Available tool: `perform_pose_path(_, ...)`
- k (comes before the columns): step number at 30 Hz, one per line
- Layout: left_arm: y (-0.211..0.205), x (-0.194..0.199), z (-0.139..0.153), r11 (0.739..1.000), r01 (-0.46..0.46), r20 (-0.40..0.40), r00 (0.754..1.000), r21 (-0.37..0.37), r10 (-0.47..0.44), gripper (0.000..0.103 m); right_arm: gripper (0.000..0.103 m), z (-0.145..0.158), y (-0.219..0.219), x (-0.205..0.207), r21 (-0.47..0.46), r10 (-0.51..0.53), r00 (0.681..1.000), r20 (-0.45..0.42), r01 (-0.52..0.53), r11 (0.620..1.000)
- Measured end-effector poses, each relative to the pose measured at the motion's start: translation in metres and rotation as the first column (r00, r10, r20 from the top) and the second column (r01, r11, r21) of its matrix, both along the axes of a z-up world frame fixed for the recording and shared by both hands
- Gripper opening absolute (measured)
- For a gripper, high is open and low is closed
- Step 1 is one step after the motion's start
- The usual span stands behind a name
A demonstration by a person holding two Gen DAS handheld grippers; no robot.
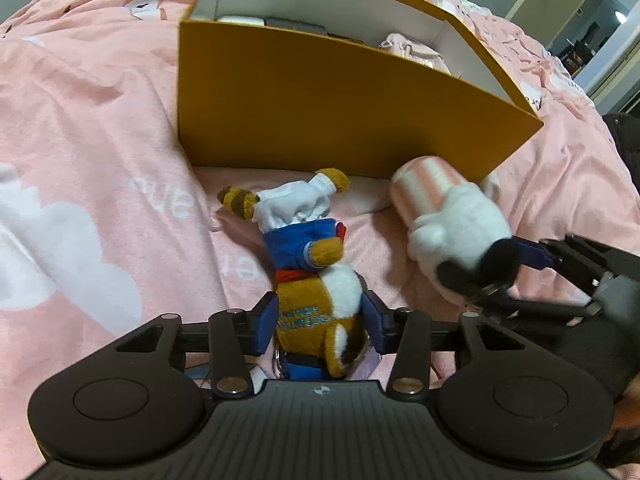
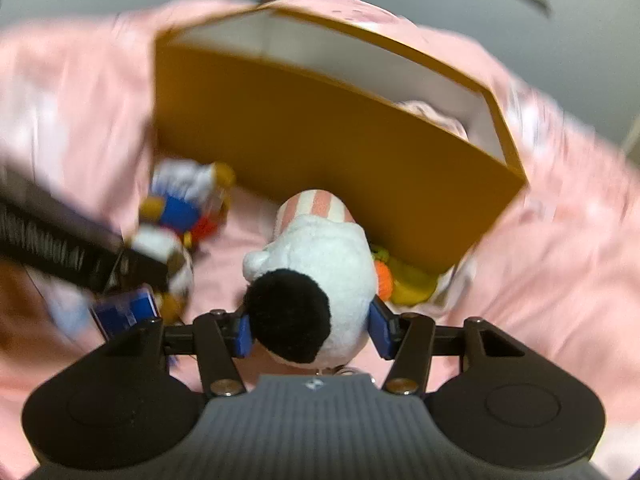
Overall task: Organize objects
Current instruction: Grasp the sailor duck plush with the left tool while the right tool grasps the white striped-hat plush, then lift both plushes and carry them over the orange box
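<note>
The left gripper [image 1: 320,320] clamps the brown plush toy [image 1: 316,280]; the right gripper [image 2: 314,328] clamps the white plush toy [image 2: 320,272]. Judged next: lift both over the box [image 1: 320,120] wall at upper frame.

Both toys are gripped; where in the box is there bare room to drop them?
In the orange box, the white floor between the flat dark items at its left and the pink cloth at its right looks bare. Its near wall hides the rest.

A: Right tool [image 2: 312,330] — clamped on white plush [image 2: 320,256], black ear nearest the lens.

B: Beyond it?

A: Orange box [image 2: 320,148], open-topped, on pink bed [image 2: 560,272]. Left tool [image 2: 124,312] gripping blue-and-brown plush [image 2: 176,216]; blurred.
</note>
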State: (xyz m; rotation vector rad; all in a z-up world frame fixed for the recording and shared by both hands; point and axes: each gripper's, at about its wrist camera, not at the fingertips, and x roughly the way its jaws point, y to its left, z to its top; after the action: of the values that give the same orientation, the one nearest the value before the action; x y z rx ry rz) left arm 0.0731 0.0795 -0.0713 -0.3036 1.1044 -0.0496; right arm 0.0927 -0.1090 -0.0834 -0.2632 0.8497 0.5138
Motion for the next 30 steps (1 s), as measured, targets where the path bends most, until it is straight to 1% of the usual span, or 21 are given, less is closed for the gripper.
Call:
perform_pose_path(1, 0.002, -0.002, 0.003, 1.000, -0.004, 0.003, 1.000, 0.000, 0.004, 0.043, 0.057, 0.005, -0.009, 0.006, 0.074, -0.020, 0.998, -0.053, 0.024, 0.997)
perform_pose_path(2, 0.003, -0.002, 0.005, 1.000, -0.005, 0.005, 1.000, 0.004, 0.005, 0.043, 0.057, 0.008, -0.016, 0.011, 0.133, -0.030, 0.995, -0.097, 0.043, 0.990)
perform_pose_path(3, 0.004, -0.004, 0.007, 1.000, -0.008, 0.008, 1.000, 0.005, 0.008, 0.038, 0.057, 0.011, -0.023, 0.015, 0.202, -0.035, 0.988, -0.149, 0.065, 0.977)
perform_pose_path(5, 0.007, -0.006, 0.008, 1.000, -0.017, 0.012, 1.000, 0.005, 0.017, 0.035, 0.057, 0.011, -0.033, 0.023, 0.322, -0.009, 0.971, -0.240, 0.088, 0.943)
perform_pose_path(7, 0.012, -0.008, 0.009, 0.999, -0.033, 0.011, 0.999, -0.007, 0.033, 0.033, 0.057, 0.005, -0.034, 0.027, 0.400, 0.038, 0.946, -0.321, 0.099, 0.911)
perform_pose_path(9, 0.015, -0.007, 0.008, 0.999, -0.043, 0.008, 0.999, -0.015, 0.043, 0.031, 0.057, -0.005, -0.023, 0.031, 0.444, 0.059, 0.910, -0.409, 0.142, 0.885)
perform_pose_path(11, 0.017, -0.006, 0.007, 0.999, -0.052, -0.001, 0.999, -0.009, 0.052, 0.029, 0.057, -0.022, -0.018, 0.033, 0.461, 0.066, 0.874, -0.482, 0.189, 0.867)
perform_pose_path(13, 0.017, -0.005, 0.007, 0.999, -0.054, -0.008, 0.999, 0.001, 0.054, 0.029, 0.058, -0.035, -0.019, 0.040, 0.442, 0.035, 0.848, -0.529, 0.241, 0.864)
perform_pose_path(14, 0.016, -0.005, 0.007, 0.999, -0.047, -0.011, 0.999, 0.016, 0.047, 0.028, 0.059, -0.039, -0.020, 0.042, 0.432, 0.021, 0.842, -0.538, 0.254, 0.866)
perform_pose_path(15, 0.015, -0.004, 0.007, 0.999, -0.043, -0.010, 0.999, 0.032, 0.043, 0.028, 0.059, -0.037, -0.024, 0.038, 0.419, 0.004, 0.843, -0.538, 0.263, 0.869)
perform_pose_path(16, 0.015, -0.005, 0.008, 0.998, -0.043, -0.011, 0.999, 0.048, 0.043, 0.028, 0.060, -0.034, -0.024, 0.036, 0.404, -0.011, 0.853, -0.521, 0.258, 0.878)
perform_pose_path(19, 0.014, -0.005, 0.009, 0.995, -0.041, -0.015, 0.999, 0.089, 0.043, 0.028, 0.064, -0.017, -0.016, 0.028, 0.299, -0.087, 0.920, -0.382, 0.212, 0.931)
perform_pose_path(21, 0.013, -0.007, 0.009, 0.992, -0.038, -0.016, 0.999, 0.119, 0.040, 0.028, 0.064, -0.012, -0.016, 0.023, 0.242, -0.118, 0.945, -0.306, 0.197, 0.950)
perform_pose_path(22, 0.013, -0.007, 0.008, 0.990, -0.039, -0.017, 0.999, 0.132, 0.042, 0.028, 0.063, -0.010, -0.021, 0.021, 0.220, -0.125, 0.950, -0.285, 0.192, 0.956)
perform_pose_path(25, 0.011, -0.008, 0.008, 0.988, -0.039, -0.011, 0.999, 0.152, 0.041, 0.028, 0.055, -0.007, -0.021, 0.018, 0.217, -0.106, 0.957, -0.270, 0.168, 0.962)
perform_pose_path(26, 0.010, -0.008, 0.009, 0.987, -0.040, -0.005, 0.999, 0.153, 0.041, 0.028, 0.054, -0.004, -0.023, 0.016, 0.207, -0.104, 0.962, -0.251, 0.158, 0.965)
perform_pose_path(28, 0.011, -0.009, 0.012, 0.991, -0.041, 0.019, 0.999, 0.128, 0.039, 0.030, 0.052, 0.004, -0.026, 0.013, 0.200, -0.093, 0.973, -0.212, 0.136, 0.970)
perform_pose_path(30, 0.014, -0.010, 0.014, 0.993, -0.051, 0.032, 0.998, 0.105, 0.048, 0.030, 0.053, 0.011, -0.024, 0.009, 0.192, -0.078, 0.985, -0.153, 0.107, 0.976)
